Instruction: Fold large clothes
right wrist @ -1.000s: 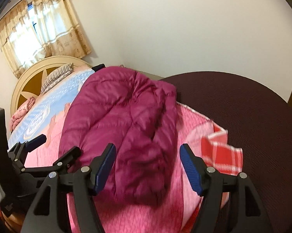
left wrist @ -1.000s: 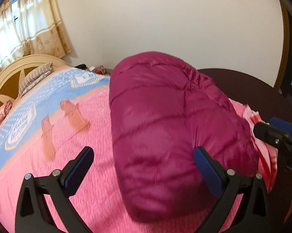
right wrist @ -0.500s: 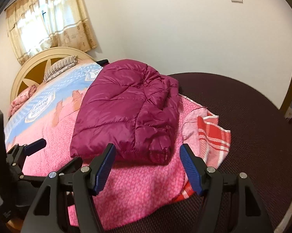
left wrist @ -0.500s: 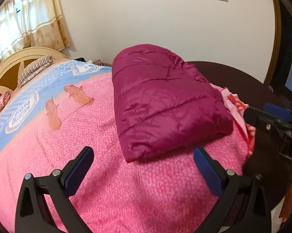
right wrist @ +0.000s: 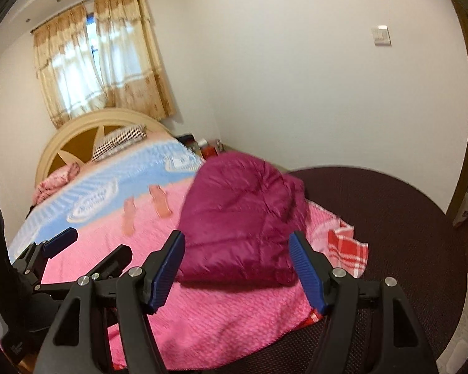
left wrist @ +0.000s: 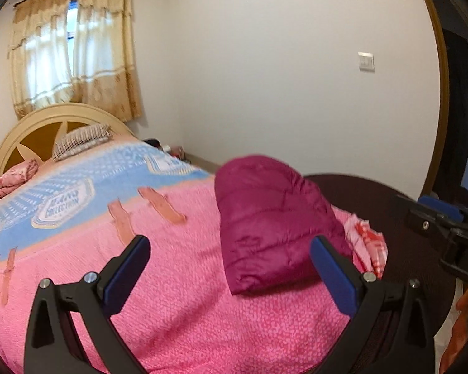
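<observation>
- At the far left of the left wrist view, the striped pillow (left wrist: 83, 141) and the headboard (left wrist: 25, 134) are seen under the curtained window (left wrist: 72, 59); half a second ago they sat higher and nearer the frame's edge, so the camera has been drawn back and tilted up.
- Toward the centre, the pink bedspread (left wrist: 184, 305) now fills more of the lower frame than it did a second ago, when the jacket crowded the view.
- Right of centre, the magenta down jacket (left wrist: 274, 227) is seen as a compact folded bundle lying on the bedspread, just beside a red checked cloth (left wrist: 369, 243) at the bed's edge. Its shape matches that of half a second ago; the fold is judged finished, with only withdrawal left.
- The left gripper (left wrist: 231, 263) is held with its blue pads wide apart, nothing between them, and is lifted clear of the jacket.
- In the right wrist view, the jacket (right wrist: 240, 215) lies in the middle of the frame, beyond the fingers and not touched by them.
- The right gripper (right wrist: 237, 268) is likewise spread wide and grips nothing; the left tool is seen at the lower left of that frame, also off the fabric.
</observation>
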`<state>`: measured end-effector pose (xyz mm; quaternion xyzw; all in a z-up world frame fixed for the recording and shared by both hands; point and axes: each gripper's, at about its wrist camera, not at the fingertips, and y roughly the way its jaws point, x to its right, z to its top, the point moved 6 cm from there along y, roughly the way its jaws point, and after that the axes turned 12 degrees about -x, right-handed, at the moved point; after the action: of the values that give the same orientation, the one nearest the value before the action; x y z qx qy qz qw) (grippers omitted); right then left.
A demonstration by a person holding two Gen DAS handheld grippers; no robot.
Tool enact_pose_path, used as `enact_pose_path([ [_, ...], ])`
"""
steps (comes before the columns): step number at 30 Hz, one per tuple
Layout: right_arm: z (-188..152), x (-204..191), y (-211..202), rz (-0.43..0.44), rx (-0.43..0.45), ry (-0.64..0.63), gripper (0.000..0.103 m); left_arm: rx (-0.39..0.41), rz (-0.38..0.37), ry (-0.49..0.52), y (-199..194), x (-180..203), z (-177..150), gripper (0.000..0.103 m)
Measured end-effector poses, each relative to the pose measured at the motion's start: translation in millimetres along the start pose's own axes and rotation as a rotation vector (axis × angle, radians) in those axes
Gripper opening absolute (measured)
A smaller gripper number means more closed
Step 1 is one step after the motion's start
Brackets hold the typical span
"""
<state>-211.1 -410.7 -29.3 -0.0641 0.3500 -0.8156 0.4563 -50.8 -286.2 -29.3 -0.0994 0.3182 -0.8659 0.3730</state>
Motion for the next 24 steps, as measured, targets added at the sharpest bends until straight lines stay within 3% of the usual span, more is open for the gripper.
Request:
enact_pose_path([
  [10, 11, -20, -49, -0.038, 0.167, -0.042, 0.078, 0.109, -0.009, -0.033, -30, -6, 10, 0.103],
  [17, 12, -20, -57, -0.039, 0.185, -0.022, 0.079, 0.148, 0.003, -0.036, -38, -9, 12, 0.103],
  [24, 12, -19, -59, -0.035, 0.187, -0.013, 0.079, 0.132, -0.007, -0.051, -36, -12, 10, 0.103],
])
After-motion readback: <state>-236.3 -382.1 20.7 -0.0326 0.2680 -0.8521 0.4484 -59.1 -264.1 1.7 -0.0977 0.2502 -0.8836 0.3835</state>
